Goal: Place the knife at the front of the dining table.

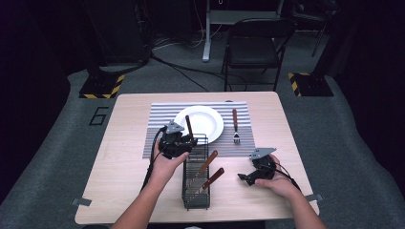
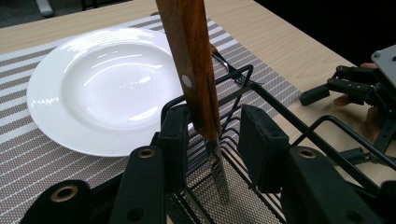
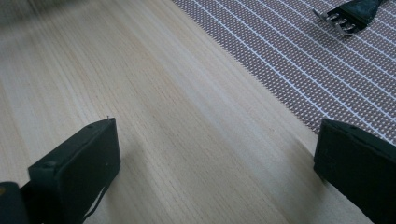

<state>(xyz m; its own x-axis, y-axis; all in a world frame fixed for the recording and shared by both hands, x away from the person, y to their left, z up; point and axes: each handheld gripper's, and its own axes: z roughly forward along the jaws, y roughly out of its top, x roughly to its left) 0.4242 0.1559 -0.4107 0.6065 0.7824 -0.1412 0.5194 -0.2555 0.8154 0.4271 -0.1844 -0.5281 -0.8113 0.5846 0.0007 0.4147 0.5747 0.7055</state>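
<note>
The left gripper [image 2: 212,140] has spread fingers around a wooden-handled utensil [image 2: 194,70] standing in the wire basket [image 1: 196,177]. Close squarely on the handle, then lift straight up. The right gripper [image 3: 215,163] rests with fingers spread near the table's right edge.

Plate [image 2: 93,79] is glossy white ceramic, the placemat [image 2: 28,154] a matt woven stripe, the worktop [image 3: 154,116] pale grained wood. Fork handle [image 2: 189,60] looks like varnished wood; the basket [image 2: 280,109] is black coated wire.

Overhead light falls brightly on the bench [image 1: 129,162] while the room behind stays dark. Glare streaks the white plate [image 2: 93,88] beyond the left gripper's fingers [image 2: 175,140]. The right gripper's fingers [image 3: 79,163] look soft and blurred.
</note>
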